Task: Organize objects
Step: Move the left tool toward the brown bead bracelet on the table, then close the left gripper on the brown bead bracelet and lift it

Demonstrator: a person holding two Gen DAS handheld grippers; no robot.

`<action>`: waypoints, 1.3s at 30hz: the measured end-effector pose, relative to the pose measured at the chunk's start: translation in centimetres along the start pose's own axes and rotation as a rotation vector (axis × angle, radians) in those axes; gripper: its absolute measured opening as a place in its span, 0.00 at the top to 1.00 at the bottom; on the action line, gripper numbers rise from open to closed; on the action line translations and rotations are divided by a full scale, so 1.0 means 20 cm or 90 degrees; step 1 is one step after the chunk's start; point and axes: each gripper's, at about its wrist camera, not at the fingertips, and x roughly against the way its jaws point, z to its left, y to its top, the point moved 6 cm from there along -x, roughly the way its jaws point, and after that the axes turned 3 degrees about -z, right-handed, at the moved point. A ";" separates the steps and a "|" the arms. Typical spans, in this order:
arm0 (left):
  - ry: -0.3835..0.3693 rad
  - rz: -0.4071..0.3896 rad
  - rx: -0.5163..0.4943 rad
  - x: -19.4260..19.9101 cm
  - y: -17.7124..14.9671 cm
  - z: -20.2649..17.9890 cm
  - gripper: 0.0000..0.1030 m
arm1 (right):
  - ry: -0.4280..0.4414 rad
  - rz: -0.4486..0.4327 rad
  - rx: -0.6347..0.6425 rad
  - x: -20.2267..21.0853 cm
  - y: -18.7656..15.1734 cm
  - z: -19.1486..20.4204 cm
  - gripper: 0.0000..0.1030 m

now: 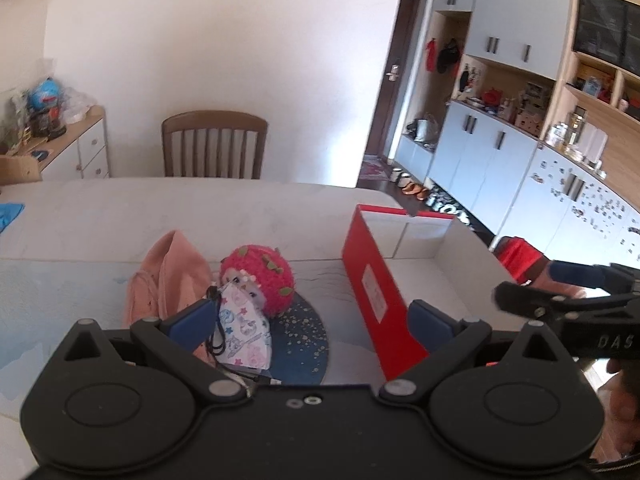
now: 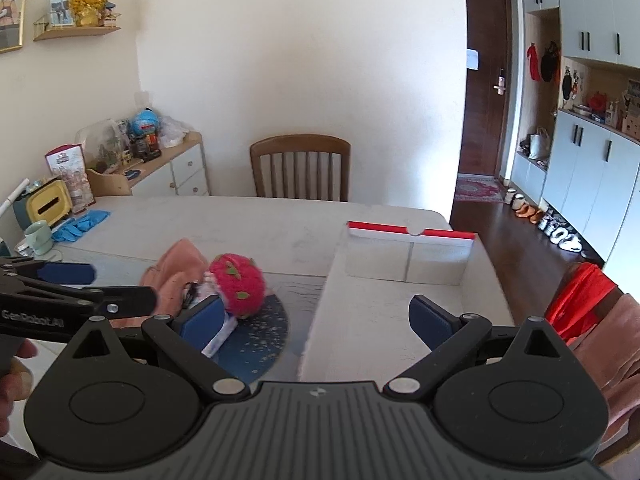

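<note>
On the table a red strawberry plush point(image 1: 260, 276) point(image 2: 238, 284) lies on a dark blue round mat point(image 1: 304, 336) point(image 2: 264, 340). A pink cloth point(image 1: 168, 276) point(image 2: 176, 268) lies beside it and a patterned face mask point(image 1: 244, 332) point(image 2: 218, 340) leans against its front. To the right stands an open red box point(image 1: 374, 288) point(image 2: 412, 232) with a bare white inside. My left gripper point(image 1: 314, 320) point(image 2: 124, 286) hovers open over the mask and mat, holding nothing. My right gripper point(image 2: 318, 320) point(image 1: 528, 282) is open over the box's near-left corner, also holding nothing.
A wooden chair point(image 2: 300, 168) stands at the table's far side. Blue gloves point(image 2: 82, 222), a green mug point(image 2: 38, 236) and a yellow tissue box point(image 2: 48, 204) sit at the far left. A cluttered sideboard point(image 2: 168, 168) is behind them. Red and pink cloth point(image 2: 580, 300) drapes at the right.
</note>
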 end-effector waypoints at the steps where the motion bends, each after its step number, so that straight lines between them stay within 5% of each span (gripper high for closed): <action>1: 0.008 0.003 0.005 -0.01 0.00 0.01 0.01 | -0.007 0.003 -0.002 -0.01 0.00 -0.03 0.03; 8: 0.076 0.044 0.037 -0.11 -0.09 0.15 0.03 | -0.060 0.045 -0.025 -0.10 -0.02 -0.30 0.03; 21: 0.168 0.194 0.084 -0.25 -0.50 0.29 0.18 | -0.119 0.133 -0.051 -0.26 -0.14 -0.70 0.04; 39: 0.205 0.213 0.108 -0.36 -0.63 0.29 0.53 | -0.136 0.204 -0.050 -0.42 -0.24 -0.94 0.14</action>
